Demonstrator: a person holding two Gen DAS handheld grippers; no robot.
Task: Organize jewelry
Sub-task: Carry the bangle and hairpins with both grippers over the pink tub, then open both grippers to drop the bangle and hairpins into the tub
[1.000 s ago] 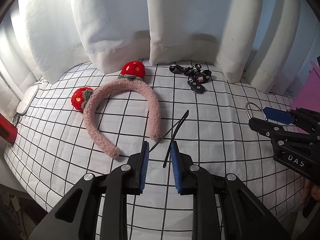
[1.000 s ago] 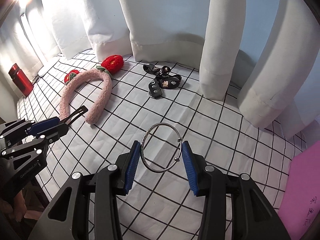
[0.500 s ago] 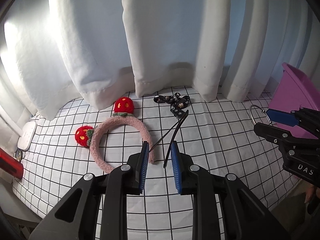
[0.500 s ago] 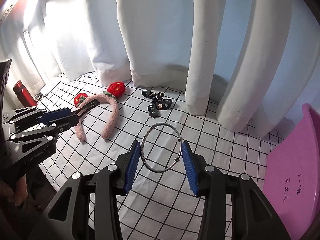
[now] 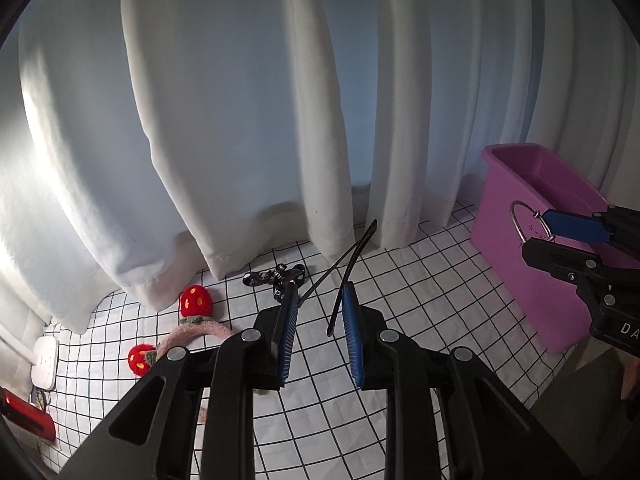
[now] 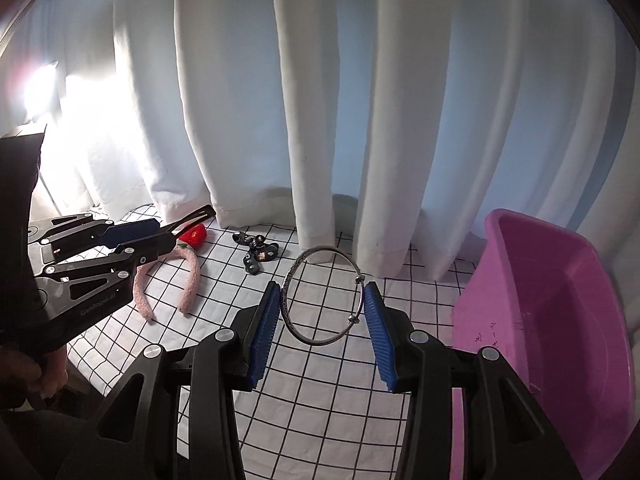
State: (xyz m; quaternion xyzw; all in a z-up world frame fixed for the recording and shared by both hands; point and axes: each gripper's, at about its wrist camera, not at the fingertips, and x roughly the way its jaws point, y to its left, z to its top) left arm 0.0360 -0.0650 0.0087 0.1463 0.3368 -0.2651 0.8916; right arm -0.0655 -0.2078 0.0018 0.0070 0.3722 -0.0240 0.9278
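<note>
Both claws are raised above the checked counter [image 6: 320, 400] and tilted downward, the left claw [image 5: 320, 320] nearly closed on a black hair clip [image 5: 352, 264], the right claw [image 6: 324, 304] half open, clamping a silver bangle [image 6: 324, 296] beside the purple bin [image 6: 560, 320].

Pink bin [image 6: 560, 320] open-topped, nothing over its mouth. White curtain [image 6: 320, 100] hangs close behind it. Left of bin: bare checked cloth [image 6: 320, 380], then black clips [image 6: 256, 252], pink headband [image 6: 188, 280].
</note>
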